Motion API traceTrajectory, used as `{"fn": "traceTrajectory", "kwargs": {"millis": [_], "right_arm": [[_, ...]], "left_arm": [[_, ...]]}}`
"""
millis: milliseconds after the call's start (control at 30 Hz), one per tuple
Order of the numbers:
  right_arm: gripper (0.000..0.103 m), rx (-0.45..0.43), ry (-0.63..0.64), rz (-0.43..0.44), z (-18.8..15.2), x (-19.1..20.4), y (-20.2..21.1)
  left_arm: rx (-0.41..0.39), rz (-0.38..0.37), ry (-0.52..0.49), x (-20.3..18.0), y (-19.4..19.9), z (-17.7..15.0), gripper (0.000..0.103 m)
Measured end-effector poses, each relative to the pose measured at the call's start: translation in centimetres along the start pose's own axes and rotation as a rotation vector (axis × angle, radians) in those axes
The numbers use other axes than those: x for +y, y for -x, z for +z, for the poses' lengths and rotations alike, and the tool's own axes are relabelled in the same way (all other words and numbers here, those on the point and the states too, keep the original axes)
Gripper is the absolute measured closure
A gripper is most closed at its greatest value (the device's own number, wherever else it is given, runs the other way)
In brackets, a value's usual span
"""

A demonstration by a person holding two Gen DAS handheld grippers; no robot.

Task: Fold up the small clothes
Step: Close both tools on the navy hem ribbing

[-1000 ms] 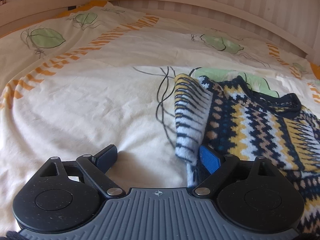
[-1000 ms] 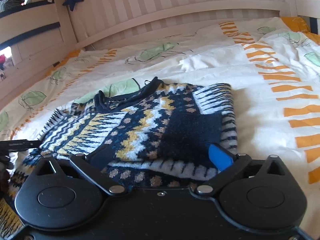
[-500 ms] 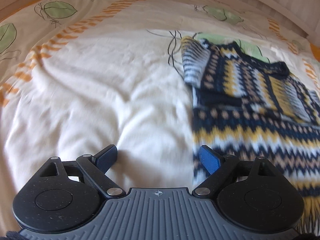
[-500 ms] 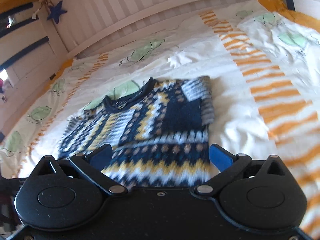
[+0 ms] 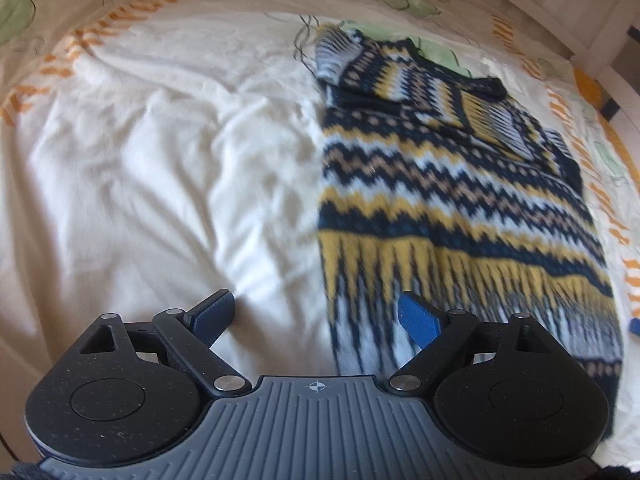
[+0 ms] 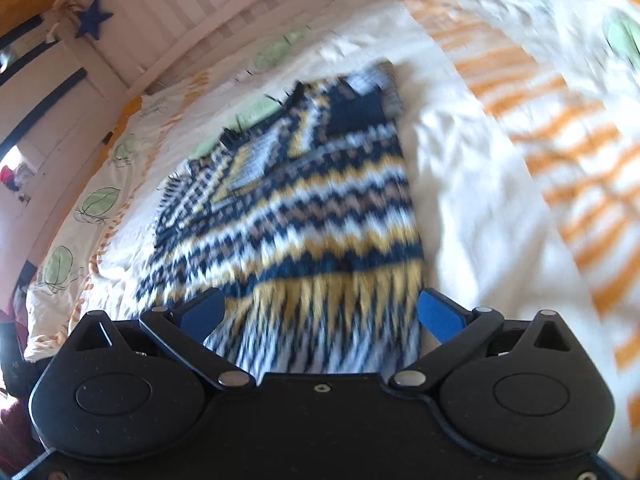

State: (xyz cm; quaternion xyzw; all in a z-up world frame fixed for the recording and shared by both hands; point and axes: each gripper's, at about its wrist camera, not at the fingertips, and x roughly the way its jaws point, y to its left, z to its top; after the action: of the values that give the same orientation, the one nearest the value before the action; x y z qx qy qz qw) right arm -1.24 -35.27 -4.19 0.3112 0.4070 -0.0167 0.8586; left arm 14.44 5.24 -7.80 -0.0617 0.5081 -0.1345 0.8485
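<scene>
Both grippers have drawn back from the sweater's folded sleeves toward its hem; the left gripper [image 5: 316, 316] hangs wide open and empty over the hem's left corner, and the right gripper [image 6: 320, 314] gapes likewise above the hem, gripping nothing. The patterned sweater [image 5: 440, 184] lies flat on the leaf-print bedsheet [image 5: 160, 160], sleeves folded in; beyond it stands the white slatted bed rail [image 6: 192, 20].

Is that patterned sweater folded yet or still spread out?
Partly folded: both sleeves of the sweater lie tucked across its chest, the body still full length.
</scene>
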Motion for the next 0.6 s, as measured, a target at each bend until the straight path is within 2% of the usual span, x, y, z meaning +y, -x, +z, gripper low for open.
{"fn": "traceTrajectory", "kwargs": {"millis": [133,233,433,533,600], "right_arm": [[0.0,0.053,-0.081,0.002,-1.1,-1.2,0.2],[0.0,0.078,-0.113,0.017,-1.7,-1.6,0.3],[0.0,0.166,-0.151,0.076,-3.0,-1.9,-0.1],[0.0,0.199,-0.13,0.093,-3.5,-1.4,-0.3],[0.0,0.222,-0.113,0.101,-3.7,-1.1,-0.6]], "left_arm": [[0.018,-0.041,-0.023,-0.9,1.0,-1.5,0.014],[0.064,-0.099,-0.014,-1.4,1.3,-3.0,0.014],[0.07,-0.095,-0.086,-2.7,2.1,-5.5,0.015],[0.072,-0.12,-0.101,-3.2,2.3,-5.9,0.015],[0.07,-0.111,-0.132,-3.6,2.0,-6.2,0.015]]}}
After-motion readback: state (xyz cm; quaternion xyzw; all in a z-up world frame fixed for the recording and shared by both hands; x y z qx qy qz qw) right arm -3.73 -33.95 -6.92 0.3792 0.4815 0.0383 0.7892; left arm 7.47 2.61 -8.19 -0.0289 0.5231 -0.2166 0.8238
